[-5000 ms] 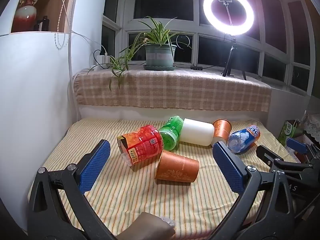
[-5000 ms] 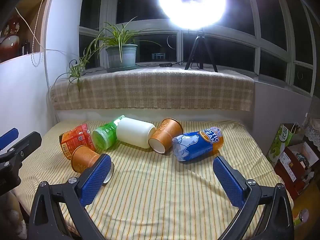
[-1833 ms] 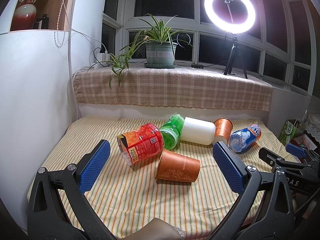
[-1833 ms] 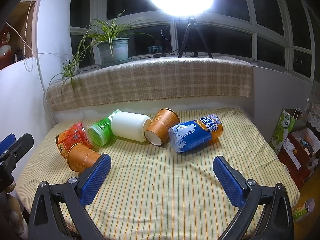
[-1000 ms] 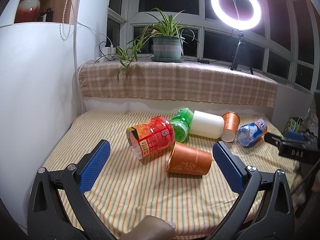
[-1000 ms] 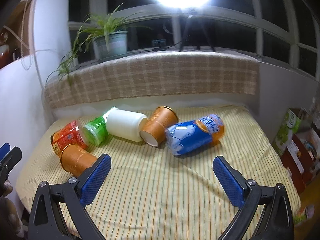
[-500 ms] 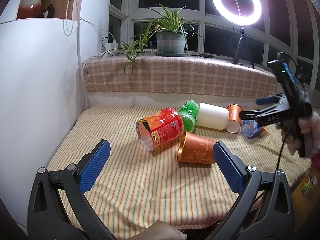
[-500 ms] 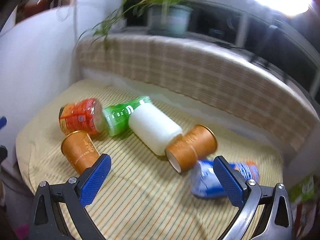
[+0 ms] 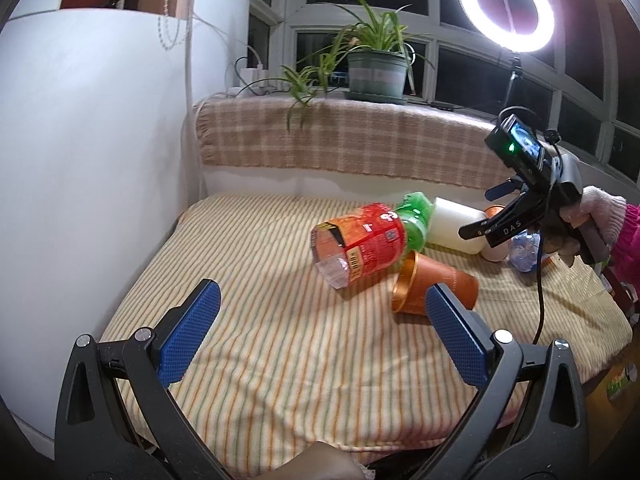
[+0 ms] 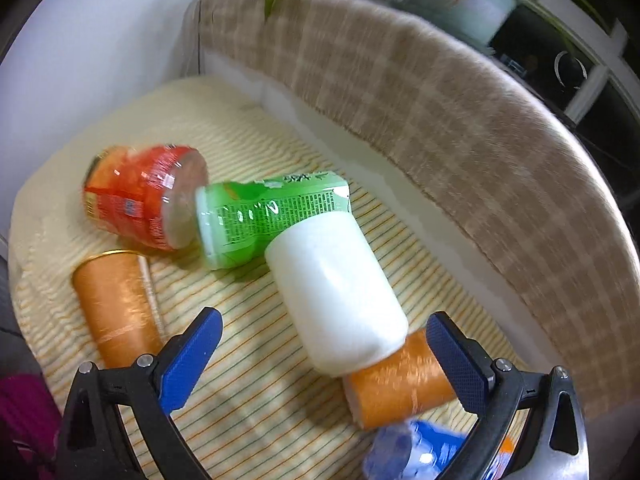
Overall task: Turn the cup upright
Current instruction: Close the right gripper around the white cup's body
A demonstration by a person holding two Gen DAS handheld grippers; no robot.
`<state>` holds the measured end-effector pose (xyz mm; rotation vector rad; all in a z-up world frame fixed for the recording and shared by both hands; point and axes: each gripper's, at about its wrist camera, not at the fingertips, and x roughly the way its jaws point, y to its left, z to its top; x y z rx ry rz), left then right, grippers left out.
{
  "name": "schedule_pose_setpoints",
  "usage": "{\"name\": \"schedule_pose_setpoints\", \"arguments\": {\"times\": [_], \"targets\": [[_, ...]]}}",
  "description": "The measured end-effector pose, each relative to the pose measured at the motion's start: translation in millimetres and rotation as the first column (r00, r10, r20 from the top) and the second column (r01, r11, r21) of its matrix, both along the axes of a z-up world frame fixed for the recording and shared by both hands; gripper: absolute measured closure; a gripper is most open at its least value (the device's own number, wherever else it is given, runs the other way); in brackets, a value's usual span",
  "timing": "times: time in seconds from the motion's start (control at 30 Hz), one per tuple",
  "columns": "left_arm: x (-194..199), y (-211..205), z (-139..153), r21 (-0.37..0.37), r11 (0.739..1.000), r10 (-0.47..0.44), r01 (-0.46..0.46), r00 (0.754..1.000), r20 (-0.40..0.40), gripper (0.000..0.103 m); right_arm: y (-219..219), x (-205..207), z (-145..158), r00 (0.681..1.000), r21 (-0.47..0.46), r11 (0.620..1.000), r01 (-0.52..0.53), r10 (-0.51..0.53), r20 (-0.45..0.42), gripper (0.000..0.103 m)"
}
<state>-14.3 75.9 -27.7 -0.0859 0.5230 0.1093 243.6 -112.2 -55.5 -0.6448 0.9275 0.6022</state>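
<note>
Several cups lie on their sides on the striped cloth (image 9: 260, 320). In the left wrist view, a red cup (image 9: 358, 244), a green one (image 9: 416, 220), a white one (image 9: 456, 226) and an orange paper cup (image 9: 436, 288) lie together. My left gripper (image 9: 320, 332) is open and empty, short of them. My right gripper (image 9: 486, 216) hovers over the white cup. In the right wrist view, the right gripper (image 10: 324, 356) is open above the white cup (image 10: 336, 292). A second orange cup (image 10: 400, 384), the green cup (image 10: 268, 216), the red cup (image 10: 140, 196) and the near orange cup (image 10: 116, 300) lie around it.
A blue cup (image 10: 420, 452) lies at the bottom edge of the right wrist view. A checked cloth covers the sill (image 9: 360, 140) behind, with a potted plant (image 9: 376, 72) and a ring light (image 9: 506, 4). A white wall (image 9: 92, 140) bounds the left side.
My right gripper has swung in from the right and down over the white cup, still open. My left gripper has drifted left, so the cups sit further right in its view.
</note>
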Motion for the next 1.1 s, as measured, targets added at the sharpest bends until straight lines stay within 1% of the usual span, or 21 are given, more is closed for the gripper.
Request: {"name": "schedule_pose_setpoints", "arguments": {"times": [0.1,0.2,0.43,0.53,0.63,0.7,0.73,0.9,0.97,1.1], "targets": [[1.0,5.4,-1.1,-0.002,1.0,0.012,-0.012,1.0,-0.006,0.0,8.8,9.6,-11.0,0.999,-0.047,0.999,-0.025,0.023,-0.027,0.0],[3.1,7.4,-2.4,-0.002,1.0,0.02,-0.02,1.0,-0.013,0.0,17.9,17.5,-19.4,0.999,-0.094,0.994,-0.047,0.045,-0.029,0.0],[8.8,8.9,-5.8,-0.006,1.0,0.028,-0.028,0.999,-0.03,0.0,30.5,33.3,-34.4,0.998,-0.167,0.984,-0.065,0.06,-0.035,0.001],[10.6,9.5,-6.0,-0.007,0.999,0.031,-0.031,0.999,-0.033,0.0,33.3,38.8,-41.1,0.997,-0.184,0.98,-0.07,0.064,-0.04,0.003],[11.3,9.8,-6.2,-0.007,0.999,0.034,-0.034,0.999,-0.035,0.0,34.9,44.4,-48.2,0.997,-0.205,0.976,-0.071,0.064,-0.039,0.008],[11.7,10.7,-6.6,-0.009,0.999,0.036,-0.036,0.999,-0.039,0.0,35.0,48.3,-53.5,0.997,-0.226,0.972,-0.068,0.062,-0.036,0.019],[11.7,11.1,-6.5,-0.011,0.999,0.035,-0.035,0.999,-0.04,0.0,36.3,49.6,-56.7,0.998,-0.233,0.97,-0.066,0.06,-0.031,0.02],[11.8,11.9,-6.2,-0.012,0.999,0.035,-0.036,0.999,-0.037,0.0,38.7,48.3,-65.1,0.998,-0.23,0.971,-0.064,0.062,-0.013,0.021],[11.6,11.7,-5.9,-0.01,0.999,0.035,-0.035,0.999,-0.036,0.0,35.0,37.7,-60.6,0.998,-0.223,0.973,-0.054,0.056,0.001,0.022],[8.1,10.4,-4.3,-0.011,0.999,0.031,-0.031,0.999,-0.029,0.0,31.5,34.4,-52.9,0.999,-0.201,0.979,-0.041,0.046,0.024,0.023]]}}
